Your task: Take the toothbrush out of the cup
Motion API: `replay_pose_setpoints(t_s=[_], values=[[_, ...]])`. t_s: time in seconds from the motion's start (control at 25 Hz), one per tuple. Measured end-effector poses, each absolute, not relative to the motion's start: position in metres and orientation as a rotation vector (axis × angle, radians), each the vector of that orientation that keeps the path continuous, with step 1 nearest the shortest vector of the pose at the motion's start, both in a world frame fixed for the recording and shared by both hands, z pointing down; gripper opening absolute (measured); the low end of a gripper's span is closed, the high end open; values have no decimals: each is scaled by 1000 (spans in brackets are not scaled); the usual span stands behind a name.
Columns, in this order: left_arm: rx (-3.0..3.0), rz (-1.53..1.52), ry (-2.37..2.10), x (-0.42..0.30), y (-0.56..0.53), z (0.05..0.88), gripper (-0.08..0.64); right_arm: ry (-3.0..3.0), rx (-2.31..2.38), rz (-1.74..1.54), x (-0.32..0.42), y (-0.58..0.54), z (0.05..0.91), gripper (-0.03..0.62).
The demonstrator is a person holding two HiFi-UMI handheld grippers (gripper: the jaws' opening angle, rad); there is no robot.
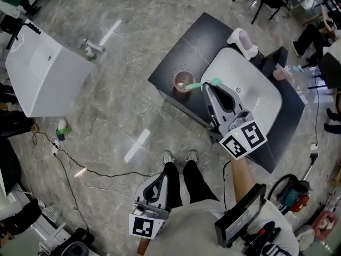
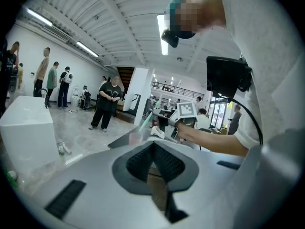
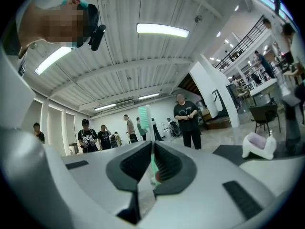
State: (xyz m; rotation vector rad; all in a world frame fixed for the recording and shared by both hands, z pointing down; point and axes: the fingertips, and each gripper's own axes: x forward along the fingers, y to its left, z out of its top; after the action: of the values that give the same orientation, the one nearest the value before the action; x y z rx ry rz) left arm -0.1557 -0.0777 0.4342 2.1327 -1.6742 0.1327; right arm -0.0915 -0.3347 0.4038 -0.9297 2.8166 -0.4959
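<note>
Right tongs point(image 1: 205, 86) clamp a mint-green plastic toothbrush point(image 1: 216, 81), roughly level, over the dark grey surface point(image 1: 187, 55). Its left end overlaps the rim of the translucent pink round cup point(image 1: 183, 82), which stands on the surface just beside the white oval sink basin point(image 1: 261, 97). Left tongs point(image 1: 161, 176) hang low by the person's black-trousered legs point(image 1: 194, 183), above the grey marble floor point(image 1: 117, 116).

Mint-green toothbrush point(image 1: 214, 81) pinched crosswise in right tongs point(image 1: 205, 87), bristle end sticking out. Pink cup point(image 1: 183, 82) upright, just beside tips.
</note>
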Motion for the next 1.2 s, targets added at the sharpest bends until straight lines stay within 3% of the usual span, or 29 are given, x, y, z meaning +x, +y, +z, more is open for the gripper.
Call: replay_pose_setpoints(t_s=[0.4, 1.2], values=[[2290, 88, -1697, -143, -87, 399, 3, 2824, -892, -439, -58, -268, 349, 26], [2536, -6, -1591, -95, -71, 335, 3, 2770, -908, -612, 1, -100, 333, 26]])
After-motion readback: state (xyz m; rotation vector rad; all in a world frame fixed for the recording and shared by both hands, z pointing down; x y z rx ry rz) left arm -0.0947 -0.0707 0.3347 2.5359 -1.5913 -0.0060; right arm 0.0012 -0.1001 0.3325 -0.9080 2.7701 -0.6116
